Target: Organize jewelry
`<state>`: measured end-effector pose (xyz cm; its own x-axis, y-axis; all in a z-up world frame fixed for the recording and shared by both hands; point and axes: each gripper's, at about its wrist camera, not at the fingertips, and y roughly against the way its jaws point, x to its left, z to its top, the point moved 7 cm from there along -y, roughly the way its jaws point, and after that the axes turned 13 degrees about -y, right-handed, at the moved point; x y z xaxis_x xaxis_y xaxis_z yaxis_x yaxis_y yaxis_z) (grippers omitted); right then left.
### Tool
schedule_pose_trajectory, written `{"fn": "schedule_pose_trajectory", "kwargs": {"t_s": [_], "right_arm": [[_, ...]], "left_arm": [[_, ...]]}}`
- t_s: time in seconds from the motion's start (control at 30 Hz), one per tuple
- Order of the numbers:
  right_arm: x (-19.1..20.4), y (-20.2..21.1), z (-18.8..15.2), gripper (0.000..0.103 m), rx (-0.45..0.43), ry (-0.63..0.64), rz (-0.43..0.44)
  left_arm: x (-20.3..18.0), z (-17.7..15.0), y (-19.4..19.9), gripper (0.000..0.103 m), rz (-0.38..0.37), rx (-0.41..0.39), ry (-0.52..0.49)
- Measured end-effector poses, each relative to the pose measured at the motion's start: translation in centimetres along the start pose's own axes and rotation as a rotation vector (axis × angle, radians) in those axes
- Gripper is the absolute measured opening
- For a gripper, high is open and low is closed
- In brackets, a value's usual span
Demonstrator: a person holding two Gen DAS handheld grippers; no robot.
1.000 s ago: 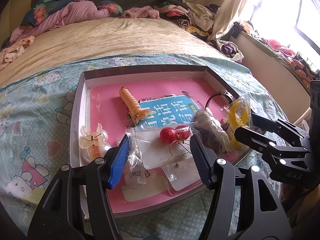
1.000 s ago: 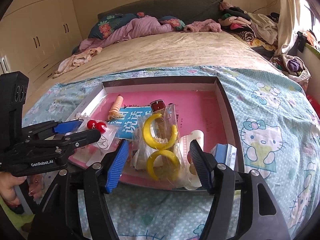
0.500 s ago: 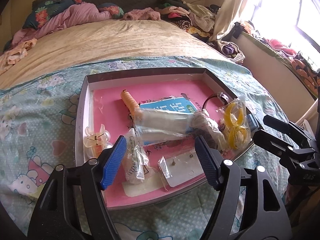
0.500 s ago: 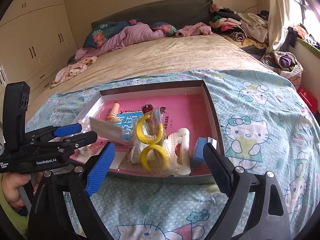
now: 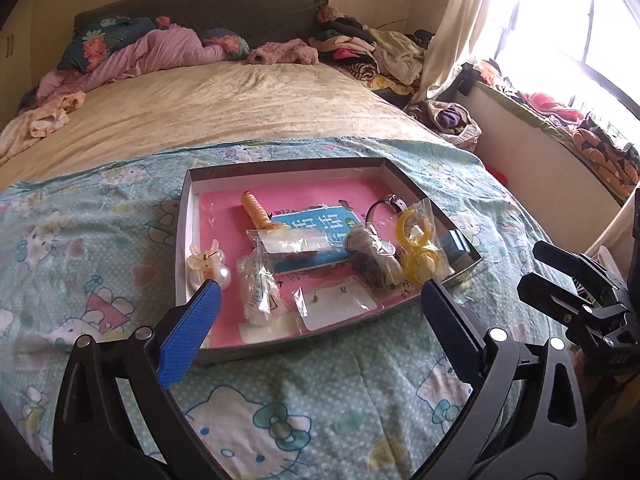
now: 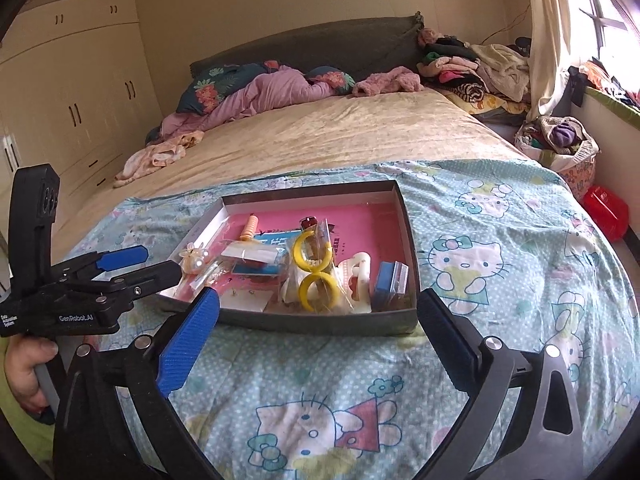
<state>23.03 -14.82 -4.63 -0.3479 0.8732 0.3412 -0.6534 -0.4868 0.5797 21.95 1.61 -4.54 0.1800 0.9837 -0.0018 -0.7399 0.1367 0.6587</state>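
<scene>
A shallow box (image 5: 182, 240) with a pink lining lies on the cartoon-cat sheet. In it are a bag of yellow hoop earrings (image 5: 418, 256), a bag with a white card (image 5: 292, 246), a stud earring card (image 5: 340, 304), an orange ribbed piece (image 5: 256, 212) and a clear pearl hair claw (image 5: 206, 264). My left gripper (image 5: 320, 294) hangs over the box's near edge, its jaws opening with nothing between them. My right gripper (image 6: 318, 300) hangs before the near wall (image 6: 320, 322), jaws also opening and empty. The hoops (image 6: 314, 276) and a blue case (image 6: 390, 280) lie just beyond it.
A beige bedspread (image 5: 224, 100) stretches behind the box, with pillows and piled clothes (image 6: 472, 64) at the headboard. A wardrobe (image 6: 80, 92) stands at the left, a clothes basket (image 6: 560, 140) and a red object (image 6: 606, 210) at the right. A hand (image 6: 24, 368) holds the left gripper.
Both grippers have drawn back and up from the box while their jaws spread wide. The bag that was between the left jaws and the yellow hoop bag between the right now lie in the box.
</scene>
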Motion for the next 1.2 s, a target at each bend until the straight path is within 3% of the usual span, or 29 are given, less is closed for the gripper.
{"fn": "schedule_pose_trajectory", "kwargs": {"t_s": [0.53,1.2], "right_arm": [[0.2,4.4,-5.2,0.099,0.004,0.041,-0.043],[0.1,5.3,-6.1,0.099,0.003,0.054,-0.066]], "left_arm": [[-3.9,-6.2,4.5,0.093,0.007,-0.015,0.028],[-3.7,-6.9,5.2,0.093,0.042,-0.010,0.046]]}}
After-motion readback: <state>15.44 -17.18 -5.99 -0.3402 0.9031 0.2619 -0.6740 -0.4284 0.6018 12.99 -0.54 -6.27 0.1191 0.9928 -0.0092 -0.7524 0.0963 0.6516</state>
